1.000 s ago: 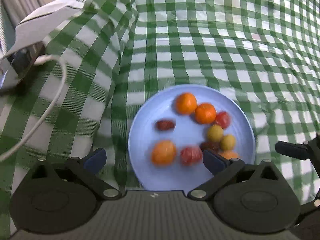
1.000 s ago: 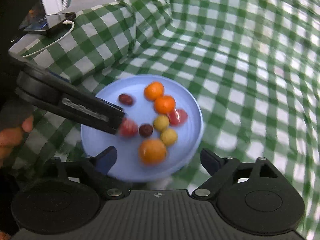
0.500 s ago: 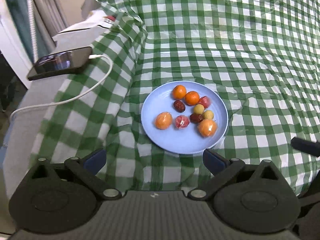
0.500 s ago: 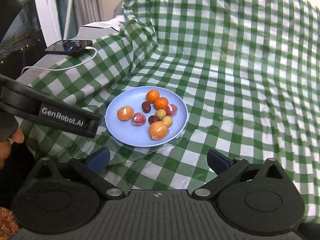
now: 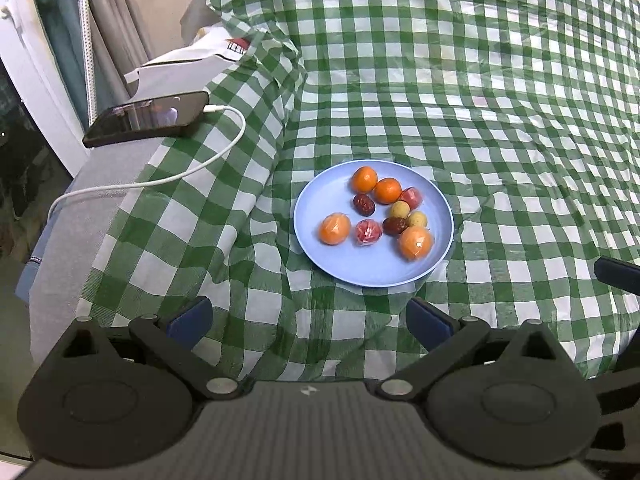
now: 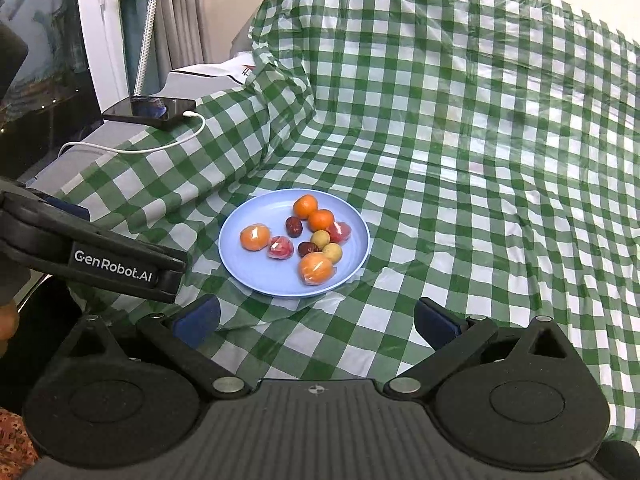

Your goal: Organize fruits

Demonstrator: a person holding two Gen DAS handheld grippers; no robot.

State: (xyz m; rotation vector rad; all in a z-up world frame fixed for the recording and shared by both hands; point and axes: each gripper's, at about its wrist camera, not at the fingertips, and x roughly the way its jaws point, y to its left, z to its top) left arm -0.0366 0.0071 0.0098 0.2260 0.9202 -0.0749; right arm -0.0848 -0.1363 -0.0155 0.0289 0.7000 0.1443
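Left claw (image 5: 308, 322): jaws spread wide, nothing between them, hanging above the cloth just short of the plate.
Right claw (image 6: 316, 318): likewise open and empty, on the near side of the plate; the left tool's black body crosses its view at the left edge.
Change: a second ago both claws were low over the fruit, the left finger right among the pieces; both have since drawn back and up, so the whole plate now shows.
Meaning for the task: nothing is held and every fruit lies on the plate, so I judge the sorting finished or nearly so, the claws retreating.
Plate (image 5: 320, 200): pale blue, round, on the cloth directly ahead of both claws.
Fruits (image 5: 382, 212): all inside the plate. Two wrapped orange ones (image 5: 334, 229) sit nearest, a wrapped red piece (image 5: 368, 232) between them; two dark dates (image 5: 363, 204), two small yellow ones (image 5: 399, 209), another red piece and two bare oranges (image 5: 364, 179) cluster toward the far right rim.
Surface: a green and white checked cloth (image 5: 480, 120), rumpled, draped over what looks like soft furniture rather than a flat table.
Left of the plate: a phone (image 5: 148, 118) on a white cable (image 5: 168, 178), well apart from the fruit.
Room: curtains and a window frame beyond the phone.
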